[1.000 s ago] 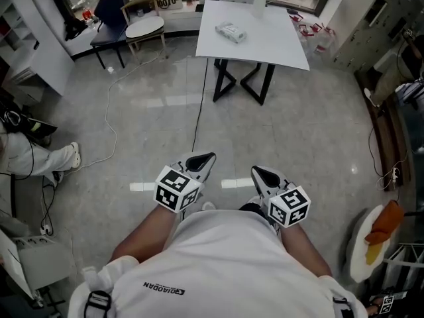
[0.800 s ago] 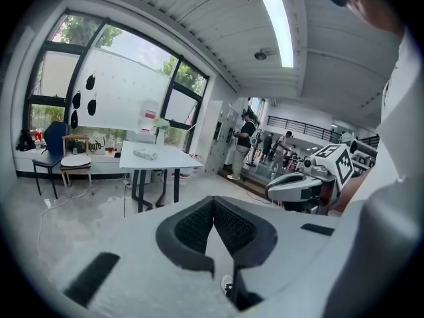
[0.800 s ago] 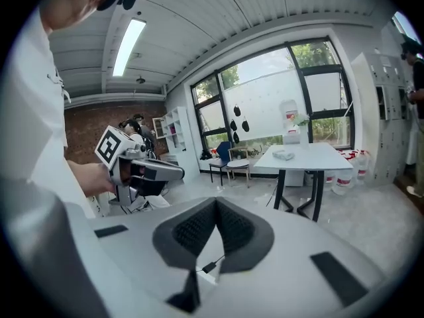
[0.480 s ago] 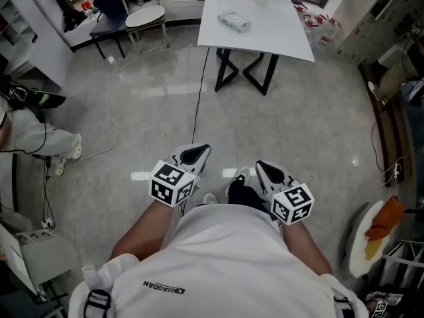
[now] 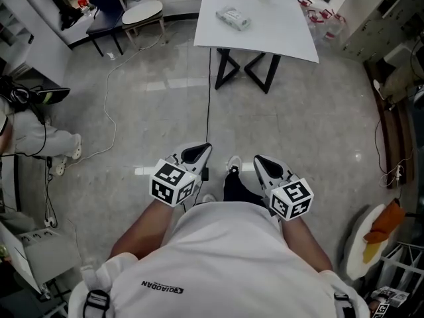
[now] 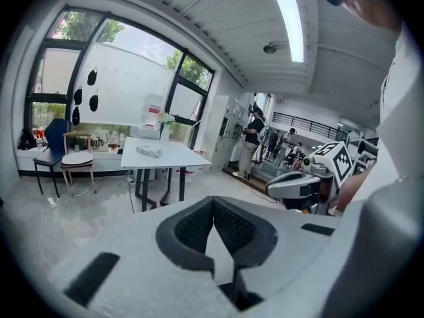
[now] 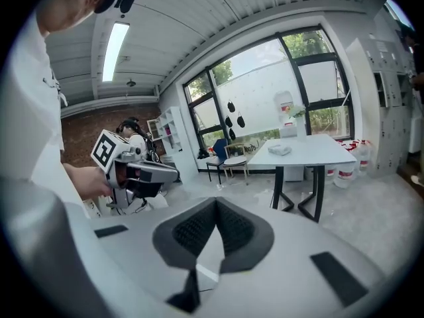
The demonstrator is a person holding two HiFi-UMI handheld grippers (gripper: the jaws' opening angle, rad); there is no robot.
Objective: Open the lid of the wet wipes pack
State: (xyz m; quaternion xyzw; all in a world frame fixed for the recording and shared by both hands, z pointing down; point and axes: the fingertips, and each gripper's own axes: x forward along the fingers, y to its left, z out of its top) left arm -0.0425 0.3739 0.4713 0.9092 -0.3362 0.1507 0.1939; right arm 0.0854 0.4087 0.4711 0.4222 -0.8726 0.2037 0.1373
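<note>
Both grippers sit close against my operator's torso, well short of the work. The left gripper (image 5: 199,152) points forward over the grey floor (image 5: 298,124), and in the left gripper view its two dark pads meet at the tips in a closed wedge with nothing caught between them. The right gripper (image 5: 260,161) is level with it on the other side, a dark shoe (image 5: 238,187) showing between the two, and the right gripper view shows the same thing: jaws pressed together and empty. The wet wipes pack (image 5: 234,18) lies flat on the white table (image 5: 265,35) far ahead, near the table's back left part as I see it from the head view, well apart from either claw. I cannot tell from here how its lid stands, since the pack is too small in every view. The table stands on black crossed legs (image 5: 246,78), and a black cable (image 5: 208,98) runs along the floor from under it toward the person's feet. To the left of the table there is a chair with a round white seat (image 5: 142,12), and beside that a dark blue chair (image 5: 106,28). At the left edge another person in white trousers (image 5: 33,144) is partly in view, with a thin white cord (image 5: 109,121) trailing over the floor nearby. In the left gripper view the right gripper's marker cube (image 6: 338,162) shows at the right.
</note>
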